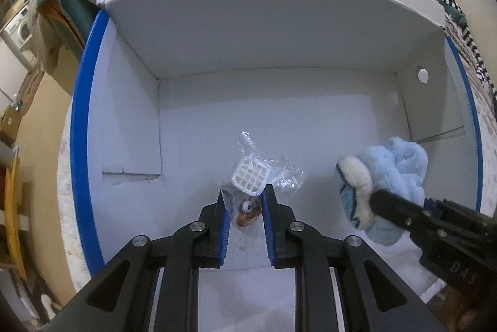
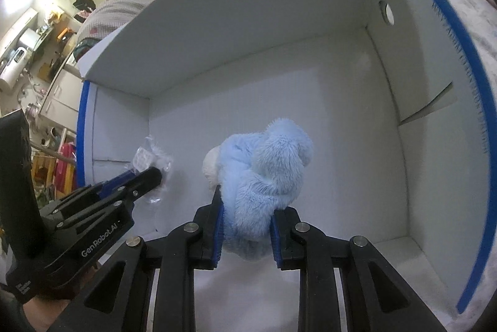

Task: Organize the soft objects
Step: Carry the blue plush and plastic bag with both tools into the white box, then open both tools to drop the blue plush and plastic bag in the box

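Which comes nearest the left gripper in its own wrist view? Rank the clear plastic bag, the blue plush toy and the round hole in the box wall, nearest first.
1. Clear plastic bag: pinched between the left gripper fingers, centre.
2. Blue plush toy: to the right, held by the right gripper.
3. Round hole: high on the box's right wall, farthest.

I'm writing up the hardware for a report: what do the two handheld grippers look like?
Both are black scissor-style linkages with round silver pivot pins and two flat fingers lined with ribbed blue pads. The left gripper carries white "GenRobot.AI" lettering on its side; the right gripper shows embossed letters on its body. No cables are visible.
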`<state>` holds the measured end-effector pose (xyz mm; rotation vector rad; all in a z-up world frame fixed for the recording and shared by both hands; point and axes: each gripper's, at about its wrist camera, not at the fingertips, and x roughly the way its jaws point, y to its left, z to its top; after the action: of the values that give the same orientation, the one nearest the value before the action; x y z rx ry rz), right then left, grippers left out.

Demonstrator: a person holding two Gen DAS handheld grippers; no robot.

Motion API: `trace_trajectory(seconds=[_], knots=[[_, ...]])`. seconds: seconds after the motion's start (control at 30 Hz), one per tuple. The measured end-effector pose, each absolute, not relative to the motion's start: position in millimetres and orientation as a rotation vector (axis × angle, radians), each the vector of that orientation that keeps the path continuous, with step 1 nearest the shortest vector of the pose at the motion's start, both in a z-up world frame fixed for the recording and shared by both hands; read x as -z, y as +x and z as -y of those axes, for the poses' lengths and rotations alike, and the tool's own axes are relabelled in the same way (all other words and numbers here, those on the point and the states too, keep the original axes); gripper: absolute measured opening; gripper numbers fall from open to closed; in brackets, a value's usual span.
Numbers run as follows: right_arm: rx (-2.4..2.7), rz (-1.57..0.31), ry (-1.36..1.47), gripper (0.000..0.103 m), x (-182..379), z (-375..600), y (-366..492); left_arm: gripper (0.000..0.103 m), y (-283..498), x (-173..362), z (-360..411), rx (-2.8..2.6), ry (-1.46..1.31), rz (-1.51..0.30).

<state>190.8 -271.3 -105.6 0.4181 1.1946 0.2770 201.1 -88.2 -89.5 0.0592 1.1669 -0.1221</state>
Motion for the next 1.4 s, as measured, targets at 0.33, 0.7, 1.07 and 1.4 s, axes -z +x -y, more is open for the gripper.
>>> trace_trajectory(seconds=[0.33, 0.7, 1.07, 1.4], knots=[[-0.250, -1.235, 0.412, 0.027, 117.4, 270.0, 196.4, 0.017, 205.3, 103.7, 90.6, 0.124, 0.079, -1.192], [-0.228, -1.190, 0.362, 0.063, 106.1, 269.6, 195.0, 0.020, 212.8, 114.4, 97.5, 0.114, 0.078, -1.219], [-0.194, -1.087, 0.335, 0.101, 82.8, 274.8, 194.4, 0.058, 221.3, 101.5, 98.7, 0.120, 0.078, -1.169], [-0.177, -1.055, 0.343, 0.103, 76.0, 281.0, 195.8, 0.059, 219.6, 100.8, 102.1, 0.115, 0.103, -1.120]])
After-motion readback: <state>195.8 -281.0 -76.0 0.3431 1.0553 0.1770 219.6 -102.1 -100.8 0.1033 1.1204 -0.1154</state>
